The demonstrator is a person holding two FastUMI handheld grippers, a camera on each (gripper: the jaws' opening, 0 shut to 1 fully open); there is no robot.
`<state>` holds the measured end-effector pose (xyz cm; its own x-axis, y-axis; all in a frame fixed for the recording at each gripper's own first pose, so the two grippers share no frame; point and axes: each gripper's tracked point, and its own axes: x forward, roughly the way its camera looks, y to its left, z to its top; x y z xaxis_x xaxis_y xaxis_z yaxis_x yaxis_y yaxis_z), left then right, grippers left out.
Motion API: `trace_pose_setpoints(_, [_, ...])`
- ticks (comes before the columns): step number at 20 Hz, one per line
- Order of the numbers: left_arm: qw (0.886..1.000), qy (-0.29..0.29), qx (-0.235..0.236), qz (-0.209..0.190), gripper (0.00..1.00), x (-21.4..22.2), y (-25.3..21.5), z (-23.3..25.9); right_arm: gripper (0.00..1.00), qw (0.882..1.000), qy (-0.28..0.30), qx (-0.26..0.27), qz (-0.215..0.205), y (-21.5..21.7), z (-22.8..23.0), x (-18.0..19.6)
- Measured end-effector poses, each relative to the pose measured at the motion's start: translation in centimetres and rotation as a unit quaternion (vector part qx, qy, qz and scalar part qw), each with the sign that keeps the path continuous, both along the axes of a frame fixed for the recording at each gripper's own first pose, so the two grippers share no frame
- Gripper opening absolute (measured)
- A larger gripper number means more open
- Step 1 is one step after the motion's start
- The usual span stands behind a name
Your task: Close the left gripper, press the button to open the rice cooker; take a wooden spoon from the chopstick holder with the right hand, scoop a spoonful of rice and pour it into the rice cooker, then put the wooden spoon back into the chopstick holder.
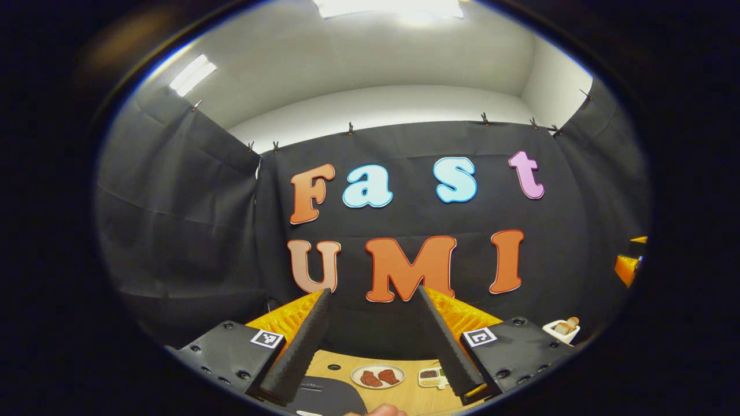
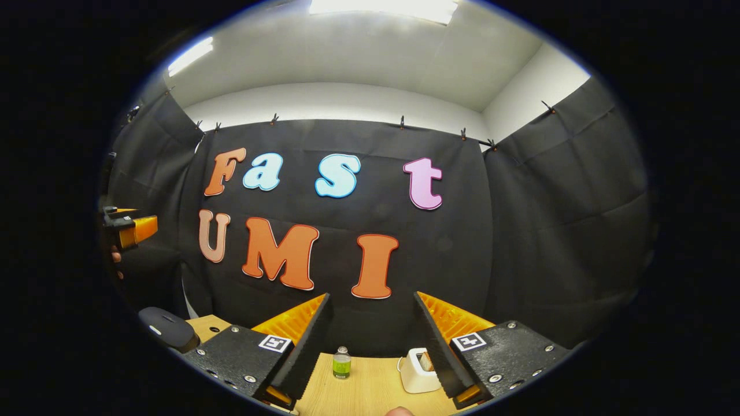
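Left gripper (image 1: 373, 341) and right gripper (image 2: 370, 344) both hover with fingers apart, holding nothing. The rice cooker (image 2: 167, 329) sits at eight o'clock; the chopstick holder (image 2: 419, 370) at six.

**A cloth-walled recording booth, not a home**

Black cloth (image 1: 191, 231) clipped up on three sides stands under white walls and ceiling lights (image 2: 378, 7). A wooden table (image 2: 370, 387) carries kitchen props: a plate (image 1: 377, 376) near its far edge, a small bottle (image 2: 341, 363).
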<state>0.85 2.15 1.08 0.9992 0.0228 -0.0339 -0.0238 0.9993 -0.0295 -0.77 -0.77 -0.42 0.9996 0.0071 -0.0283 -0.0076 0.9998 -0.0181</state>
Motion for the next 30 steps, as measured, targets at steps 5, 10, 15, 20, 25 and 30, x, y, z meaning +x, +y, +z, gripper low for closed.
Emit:
trace_pose_setpoints(5, [1.000,-0.001,-0.021,-0.001,0.97,0.0,0.6,0.2,0.86,1.000,0.009,-0.005,-0.003,-0.3,-0.6,-0.4])
trace_pose_setpoints(10, [1.000,-0.008,0.022,0.005,0.94,0.1,0.6,-0.2,0.88,1.000,0.015,0.002,-0.008,-0.5,-1.1,-0.6])
trace_pose_setpoints(15, [0.998,0.055,-0.001,-0.020,1.00,0.8,0.7,-3.1,0.88,1.000,0.024,0.001,-0.009,-0.6,-1.9,-0.7])
trace_pose_setpoints(20, [0.992,0.121,0.008,-0.027,0.61,0.9,1.5,-6.2,0.86,0.999,0.032,0.000,0.000,0.1,-2.5,-0.7])
trace_pose_setpoints(25, [0.972,0.236,0.000,-0.022,0.06,0.8,2.6,-11.9,0.88,0.999,0.036,-0.001,0.002,0.5,-2.8,-0.8])
trace_pose_setpoints(30, [0.931,0.364,-0.029,-0.015,0.07,-0.9,3.9,-16.9,0.86,0.999,0.047,-0.003,-0.002,0.4,-3.7,-0.7])
